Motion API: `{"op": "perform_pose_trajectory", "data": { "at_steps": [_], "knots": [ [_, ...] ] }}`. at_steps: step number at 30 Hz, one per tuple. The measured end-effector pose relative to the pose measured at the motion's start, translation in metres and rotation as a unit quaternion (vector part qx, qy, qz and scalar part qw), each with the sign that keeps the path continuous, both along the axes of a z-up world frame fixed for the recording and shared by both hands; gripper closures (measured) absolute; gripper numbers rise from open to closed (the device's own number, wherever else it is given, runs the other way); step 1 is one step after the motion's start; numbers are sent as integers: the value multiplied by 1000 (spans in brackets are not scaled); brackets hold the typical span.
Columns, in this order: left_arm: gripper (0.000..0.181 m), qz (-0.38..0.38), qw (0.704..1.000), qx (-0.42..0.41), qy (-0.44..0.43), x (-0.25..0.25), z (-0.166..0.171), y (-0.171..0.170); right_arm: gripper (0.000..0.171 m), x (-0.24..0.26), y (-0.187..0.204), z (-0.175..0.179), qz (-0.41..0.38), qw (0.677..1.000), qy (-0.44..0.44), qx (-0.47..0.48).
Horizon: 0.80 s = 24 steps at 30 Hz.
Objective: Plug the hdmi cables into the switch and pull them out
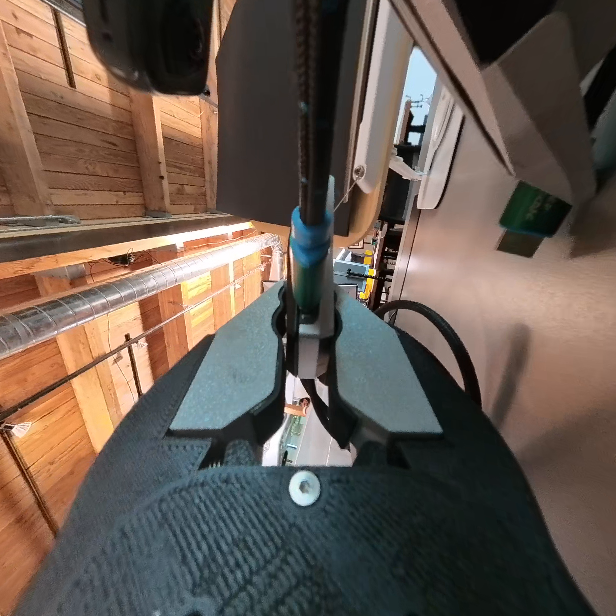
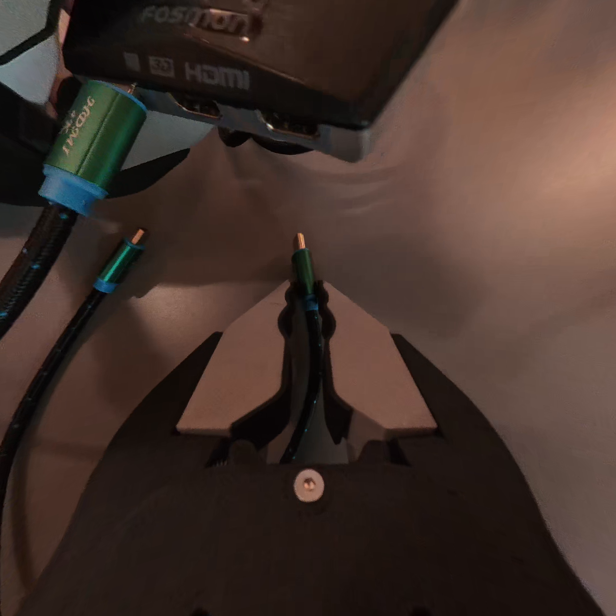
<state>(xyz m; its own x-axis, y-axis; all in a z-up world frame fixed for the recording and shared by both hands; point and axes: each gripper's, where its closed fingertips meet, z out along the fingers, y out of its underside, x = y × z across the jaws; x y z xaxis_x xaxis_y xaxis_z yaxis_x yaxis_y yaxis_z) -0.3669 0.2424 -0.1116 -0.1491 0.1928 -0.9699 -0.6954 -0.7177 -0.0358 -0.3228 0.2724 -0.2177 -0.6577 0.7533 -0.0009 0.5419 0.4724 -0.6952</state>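
Note:
The black HDMI switch (image 2: 266,50) with a grey port face is tilted at the top of the right wrist view. Two of its ports (image 2: 293,128) show empty. A green plug with a blue collar (image 2: 96,140) sits in its left port. My left gripper (image 1: 308,300) is shut on the switch's grey end (image 1: 308,353), right beside that plug (image 1: 308,260). My right gripper (image 2: 305,290) is shut on a second green plug (image 2: 303,266). Its gold tip points at the switch from a short way below the ports. This plug also shows in the left wrist view (image 1: 533,213).
A third green plug (image 2: 120,263) on a black braided cable lies loose on the brown table (image 2: 483,216), left of my right gripper. A thick braided cable (image 2: 36,260) runs down the left edge. In the left wrist view a dark panel (image 1: 263,126) and wooden walls stand beyond. Tip to tip, the grippers are about 12 cm apart.

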Motion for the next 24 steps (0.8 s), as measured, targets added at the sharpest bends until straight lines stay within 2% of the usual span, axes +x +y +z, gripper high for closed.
{"op": "perform_pose_trajectory", "data": {
  "at_steps": [2, 5, 8, 12, 20, 24],
  "knots": [
    [162, 0, 1000, 4, 2, 0, 2, -2, 162, 4, -1, 6, -7, 999, -23, -46],
    [162, -4, 1000, 14, 15, 2, 9, -4, 162, 13, -10, 33, -4, 979, -63, -192],
    [162, -13, 999, 25, 41, 8, 18, -5, 162, 31, -20, 56, 24, 935, -122, -332],
    [162, -28, 996, 43, 69, 16, 30, -6, 161, 47, -26, 64, 44, 876, -198, -438],
    [162, -52, 991, 69, 104, 30, 46, -12, 160, 59, -23, 102, 78, 794, -232, -557],
    [161, -58, 990, 48, 116, 36, 41, -5, 160, 65, -36, 106, 93, 776, -254, -570]
  ]
}}
